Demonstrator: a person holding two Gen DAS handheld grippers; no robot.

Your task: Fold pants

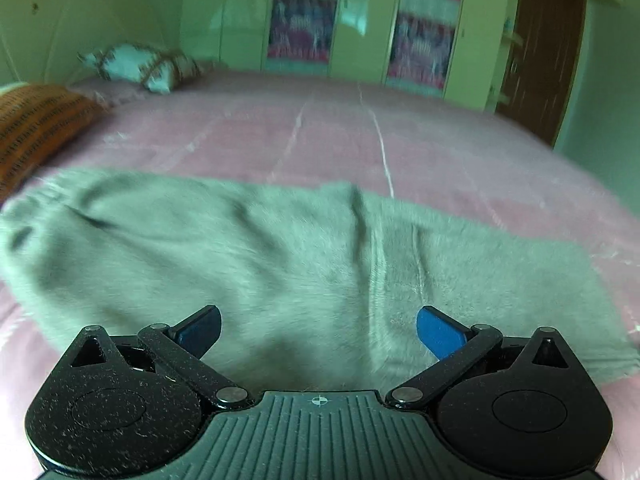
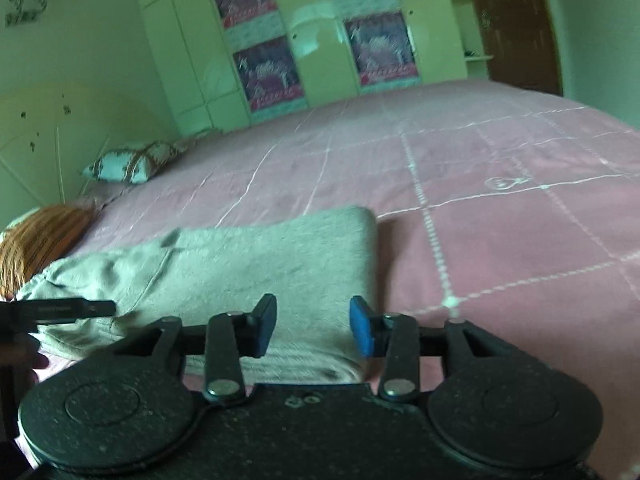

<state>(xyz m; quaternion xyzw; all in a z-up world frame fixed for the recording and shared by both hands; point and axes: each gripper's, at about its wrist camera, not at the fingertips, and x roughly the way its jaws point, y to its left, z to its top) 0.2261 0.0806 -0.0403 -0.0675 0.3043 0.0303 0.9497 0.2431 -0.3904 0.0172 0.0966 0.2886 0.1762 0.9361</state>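
Observation:
Grey fleece pants (image 1: 280,256) lie folded on the pink bedspread (image 1: 400,136), waistband end to the left. My left gripper (image 1: 319,330) is open and empty, hovering just above the pants' near edge. In the right wrist view the pants (image 2: 248,264) lie as a folded slab with a thick fold at their right end. My right gripper (image 2: 313,326) is open and empty over the pants' near right corner. The left gripper's finger (image 2: 76,308) shows at the left edge, over the waistband end.
An orange patterned pillow (image 1: 36,128) lies just left of the pants. A white and gold cushion (image 1: 140,66) lies at the bed's head. Green wardrobes (image 1: 360,20) and a brown door (image 1: 540,52) stand beyond the bed. Pink bedspread (image 2: 520,220) stretches to the right.

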